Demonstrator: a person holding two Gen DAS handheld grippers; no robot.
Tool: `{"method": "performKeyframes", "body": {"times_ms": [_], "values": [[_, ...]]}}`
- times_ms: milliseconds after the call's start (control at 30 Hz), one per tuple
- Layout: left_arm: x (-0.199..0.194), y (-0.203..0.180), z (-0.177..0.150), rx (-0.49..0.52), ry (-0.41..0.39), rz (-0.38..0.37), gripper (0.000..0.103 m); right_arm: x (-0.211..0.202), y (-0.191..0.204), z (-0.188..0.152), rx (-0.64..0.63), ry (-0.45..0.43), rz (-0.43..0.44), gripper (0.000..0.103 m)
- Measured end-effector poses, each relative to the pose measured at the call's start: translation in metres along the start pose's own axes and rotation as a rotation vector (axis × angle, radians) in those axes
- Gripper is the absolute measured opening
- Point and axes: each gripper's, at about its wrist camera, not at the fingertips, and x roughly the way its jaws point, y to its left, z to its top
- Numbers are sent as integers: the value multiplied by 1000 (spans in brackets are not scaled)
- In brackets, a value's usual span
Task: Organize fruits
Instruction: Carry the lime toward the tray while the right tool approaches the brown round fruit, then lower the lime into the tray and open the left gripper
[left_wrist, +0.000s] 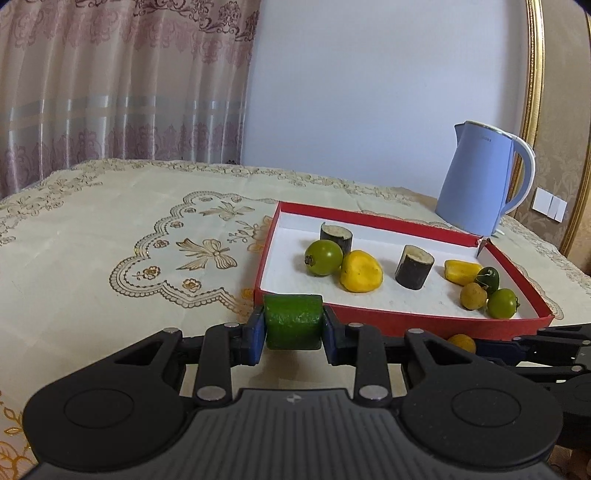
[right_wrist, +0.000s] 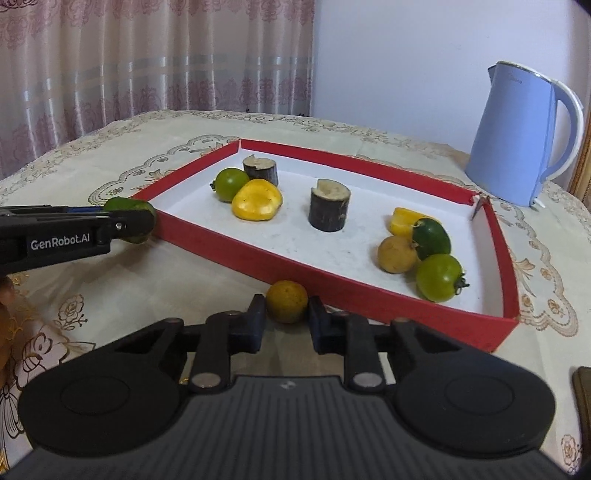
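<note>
A red tray (left_wrist: 402, 315) (right_wrist: 280, 264) with a white floor holds green tomatoes (left_wrist: 323, 257) (right_wrist: 439, 277), yellow fruit pieces (left_wrist: 360, 271) (right_wrist: 257, 199), two dark cane sections (left_wrist: 414, 266) (right_wrist: 329, 205) and a small brown-yellow round fruit (right_wrist: 396, 254). My left gripper (left_wrist: 294, 326) is shut on a green fruit chunk (left_wrist: 293, 322) just outside the tray's near left corner; it also shows in the right wrist view (right_wrist: 127, 220). My right gripper (right_wrist: 286, 308) is closed around a small orange-yellow round fruit (right_wrist: 287, 301) (left_wrist: 461, 341) in front of the tray's near wall.
A blue electric kettle (left_wrist: 480, 181) (right_wrist: 517, 136) stands behind the tray at the right. The table has a cream embroidered cloth (left_wrist: 129, 240). Curtains (left_wrist: 110, 81) and a wall lie behind.
</note>
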Motion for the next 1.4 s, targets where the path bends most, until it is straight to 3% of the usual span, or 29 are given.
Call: {"method": "performKeyframes", "body": {"times_ms": [167, 500, 567, 700, 867, 900, 1033, 1200, 1400], "values": [[1, 1, 0, -4, 10, 3, 30, -13, -9, -6, 18, -21, -7, 23], [4, -1, 1, 2, 30, 25, 30, -31, -49, -27, 50, -22, -116, 24], [5, -2, 1, 7, 30, 31, 30, -30, -54, -28, 60, -26, -124, 29], [6, -4, 0, 19, 47, 55, 30, -31, -61, -29, 92, -42, -84, 50], [9, -7, 1, 38, 63, 85, 30, -33, -61, -30, 96, -58, -72, 89], [9, -8, 1, 44, 62, 90, 30, -33, -59, -29, 84, -57, -72, 102], [8, -13, 0, 82, 57, 106, 30, -29, -52, -28, 39, -37, -81, 103], [7, -17, -1, 105, 68, 99, 30, -20, -61, -28, 94, 30, -63, 103], [5, -13, 2, 66, 88, 56, 30, -20, -66, -31, 129, 35, -39, 103]]}}
